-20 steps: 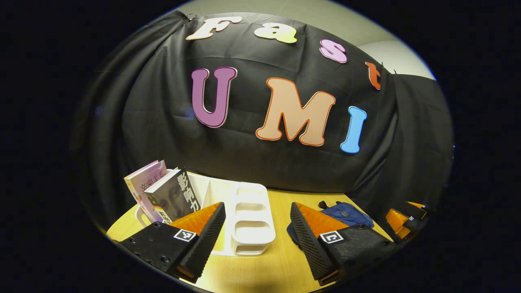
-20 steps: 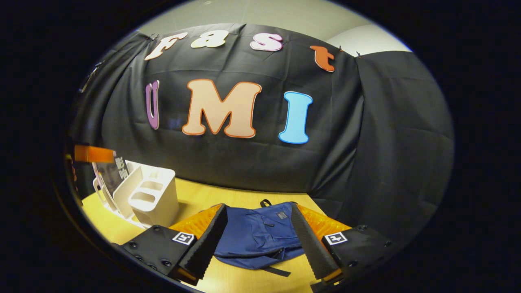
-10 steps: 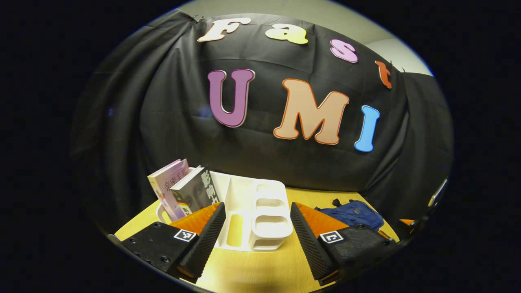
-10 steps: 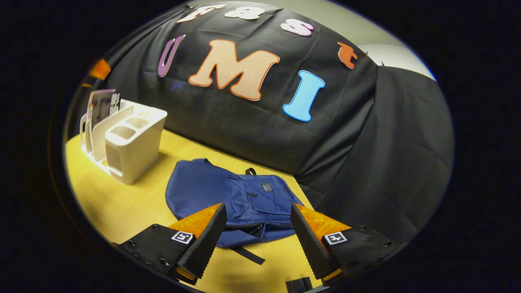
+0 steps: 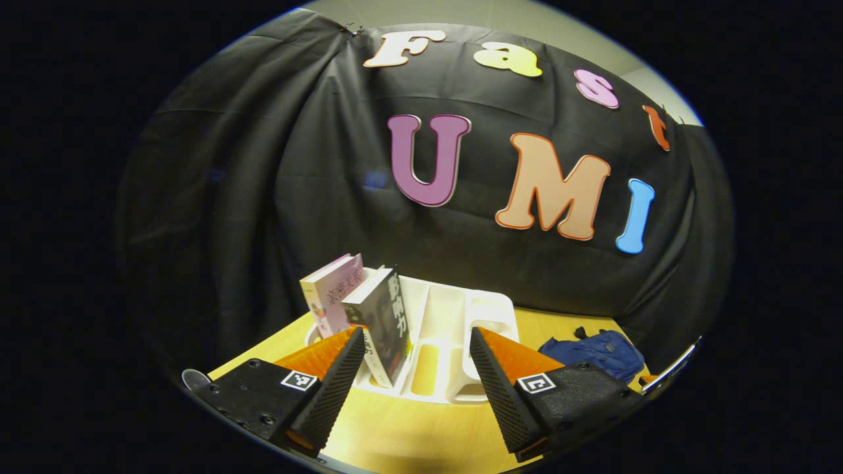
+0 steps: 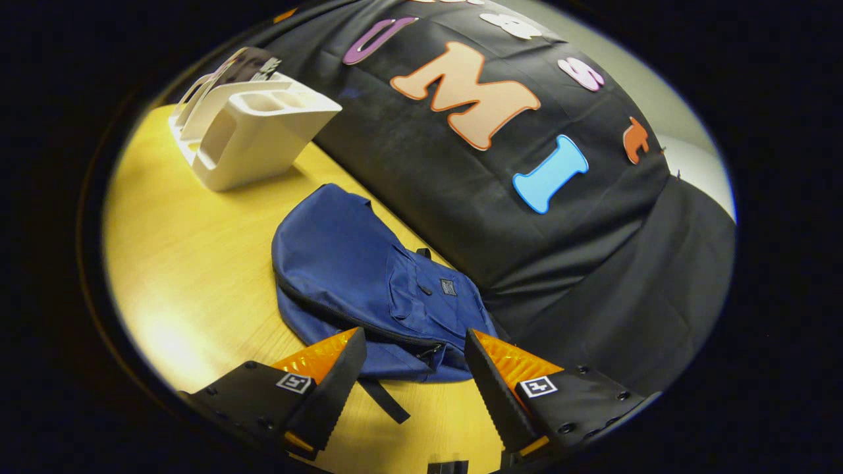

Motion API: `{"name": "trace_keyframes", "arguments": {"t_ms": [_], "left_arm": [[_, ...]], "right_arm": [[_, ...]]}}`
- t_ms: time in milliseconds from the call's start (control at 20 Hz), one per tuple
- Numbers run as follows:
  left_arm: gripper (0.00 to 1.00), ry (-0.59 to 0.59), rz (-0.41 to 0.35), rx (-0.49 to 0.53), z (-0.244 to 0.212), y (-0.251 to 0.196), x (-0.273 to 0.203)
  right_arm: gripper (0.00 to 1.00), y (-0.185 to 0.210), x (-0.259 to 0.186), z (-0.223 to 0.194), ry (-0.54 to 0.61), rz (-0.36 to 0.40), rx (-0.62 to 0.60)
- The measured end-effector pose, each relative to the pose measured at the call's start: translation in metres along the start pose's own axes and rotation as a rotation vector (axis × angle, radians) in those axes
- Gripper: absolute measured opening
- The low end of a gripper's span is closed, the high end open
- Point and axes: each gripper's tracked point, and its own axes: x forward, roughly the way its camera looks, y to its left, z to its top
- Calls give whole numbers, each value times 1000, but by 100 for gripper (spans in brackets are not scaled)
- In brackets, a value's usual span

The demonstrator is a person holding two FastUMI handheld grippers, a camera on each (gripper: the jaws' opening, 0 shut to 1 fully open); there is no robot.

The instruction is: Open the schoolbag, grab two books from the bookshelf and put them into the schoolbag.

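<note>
A blue schoolbag (image 6: 359,276) lies flat on the wooden table (image 6: 191,263), its zipper closed, with the zipper pull near its front edge. My right gripper (image 6: 413,368) hovers open just above that front edge, fingers on either side of the zipper end. In the left gripper view, a white bookshelf (image 5: 441,329) holds a pink book (image 5: 329,296) and a dark book (image 5: 385,319), both leaning. My left gripper (image 5: 416,372) is open in front of the shelf, apart from it. The schoolbag (image 5: 596,352) lies to its right.
The white bookshelf (image 6: 253,128) stands at the table's far left in the right gripper view, books tucked behind its cup compartments. The black cloth wall runs close behind the bag and the shelf. A dark strap (image 6: 385,401) trails from the bag toward me.
The right gripper has dropped and tilted toward the bag's front edge. The left gripper has swung left, so the books and shelf now sit between its fingers' line of sight.
</note>
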Motion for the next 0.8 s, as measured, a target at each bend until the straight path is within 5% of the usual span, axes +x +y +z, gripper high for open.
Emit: {"name": "trace_keyframes", "arguments": {"t_ms": [800], "left_arm": [[94, -4, 126, 3, 6, 40, -6]], "right_arm": [[98, 24, 49, -2, -27, -9, -293]]}}
